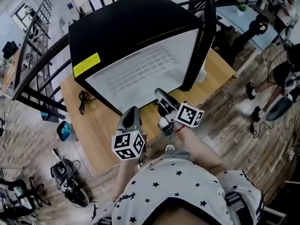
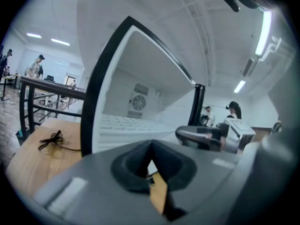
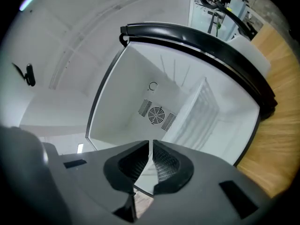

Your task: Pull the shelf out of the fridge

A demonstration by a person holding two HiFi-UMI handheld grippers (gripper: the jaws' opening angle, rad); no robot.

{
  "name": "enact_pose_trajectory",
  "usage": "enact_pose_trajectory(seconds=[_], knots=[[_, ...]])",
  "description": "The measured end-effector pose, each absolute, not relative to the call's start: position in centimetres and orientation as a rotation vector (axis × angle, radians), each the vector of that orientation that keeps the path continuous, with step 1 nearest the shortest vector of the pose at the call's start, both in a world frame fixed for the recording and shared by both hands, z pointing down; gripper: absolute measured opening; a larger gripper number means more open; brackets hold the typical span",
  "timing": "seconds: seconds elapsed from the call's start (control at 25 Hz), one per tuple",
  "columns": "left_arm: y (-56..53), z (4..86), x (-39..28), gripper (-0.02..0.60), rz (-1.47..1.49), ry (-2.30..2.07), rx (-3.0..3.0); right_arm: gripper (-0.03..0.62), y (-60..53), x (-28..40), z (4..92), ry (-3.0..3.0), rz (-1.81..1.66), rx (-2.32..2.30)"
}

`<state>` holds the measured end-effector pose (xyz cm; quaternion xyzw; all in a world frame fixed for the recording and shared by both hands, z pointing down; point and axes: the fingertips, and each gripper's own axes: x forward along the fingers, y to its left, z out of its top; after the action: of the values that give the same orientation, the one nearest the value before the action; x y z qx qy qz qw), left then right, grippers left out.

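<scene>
1. Right gripper (image 3: 151,146): shut to a hairline, empty, aimed into the open fridge (image 1: 136,27).
2. Left gripper (image 2: 151,149): likewise closed on nothing, just beside the right one, above the bench's (image 1: 89,121) near edge.
3. Shelf (image 3: 199,109): white wire, seated inside the fridge, not yet drawn out, untouched by either gripper.
4. Likely trouble: no hold possible with jaws shut, so opening needed first. Otherwise a nudge deeper or a skid off the thin wire. Probably a jam in the side walls if pulled crooked.
5. Room: open door (image 1: 206,36) crowding the right side. Only a narrow strip of bare wood between fridge and near edge. Cable (image 1: 83,101) toward the left edge, clear of the pull line.
</scene>
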<state>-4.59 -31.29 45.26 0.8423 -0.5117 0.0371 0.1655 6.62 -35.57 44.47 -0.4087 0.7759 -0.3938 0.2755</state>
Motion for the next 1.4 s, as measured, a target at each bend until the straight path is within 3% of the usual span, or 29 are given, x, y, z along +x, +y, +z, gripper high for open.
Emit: enact_pose_trajectory(seconds=[0.36,0.48,1.4], knots=[[-31.0,46.1,-6.1,0.006,0.075,-1.615,2.285,0.030,-39.5,6.0,46.5,2.049,-1.203,-0.952],[-30.8,46.4,-6.8,0.006,0.066,-1.664,2.242,0.120,-40.7,5.6,47.3,2.025,-1.266,-0.913],[-29.4,47.5,-8.6,0.006,0.085,-1.814,2.101,0.116,-50.5,3.2,47.9,1.867,-1.373,-0.934]])
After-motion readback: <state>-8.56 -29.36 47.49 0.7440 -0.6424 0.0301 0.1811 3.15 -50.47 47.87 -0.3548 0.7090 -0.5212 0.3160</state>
